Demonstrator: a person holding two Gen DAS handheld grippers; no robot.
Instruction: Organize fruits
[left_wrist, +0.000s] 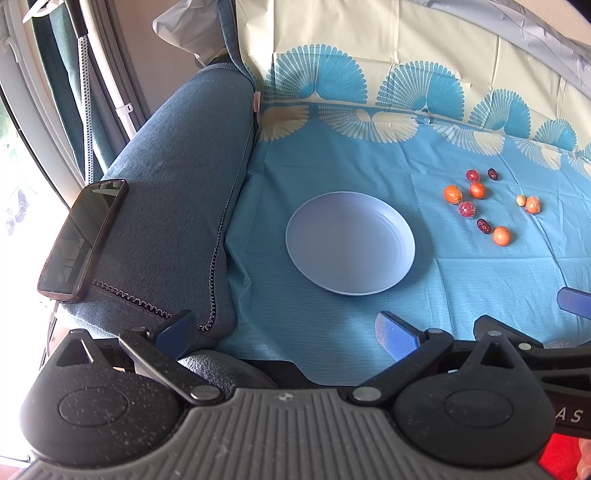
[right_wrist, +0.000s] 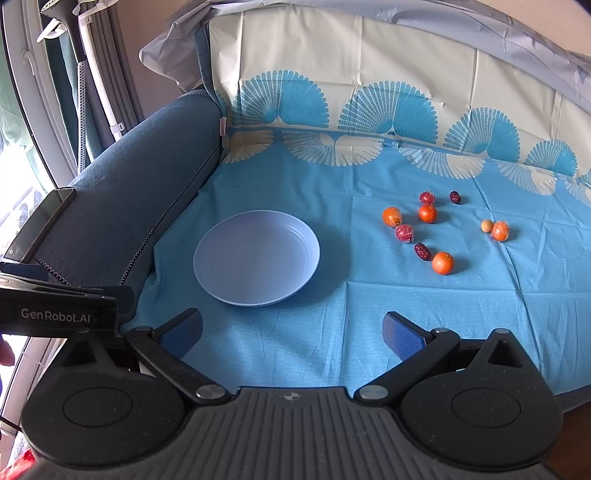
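A pale blue plate (left_wrist: 388, 266) (right_wrist: 221, 280) lies bare on the blue patterned cloth (right_wrist: 369, 325). To its right is a loose group of small fruits: several oranges (left_wrist: 501, 236) (right_wrist: 442, 263), wrapped red fruits (left_wrist: 467, 209) (right_wrist: 404, 233), dark dates (left_wrist: 483, 226) (right_wrist: 422, 251) and a small pale fruit (right_wrist: 487, 226). My left gripper (left_wrist: 288, 332) is open at the cloth's near edge, nothing between its fingers. My right gripper (right_wrist: 291, 334) is open too, near side of the plate, well short of the fruits.
A blue sofa armrest (left_wrist: 177, 206) (right_wrist: 122, 206) rises left of the cloth, with a dark phone (left_wrist: 83, 240) (right_wrist: 38, 221) lying on it. The cloth climbs the backrest (right_wrist: 369, 74) behind. The left gripper's body (right_wrist: 59, 310) shows at the right wrist view's left edge.
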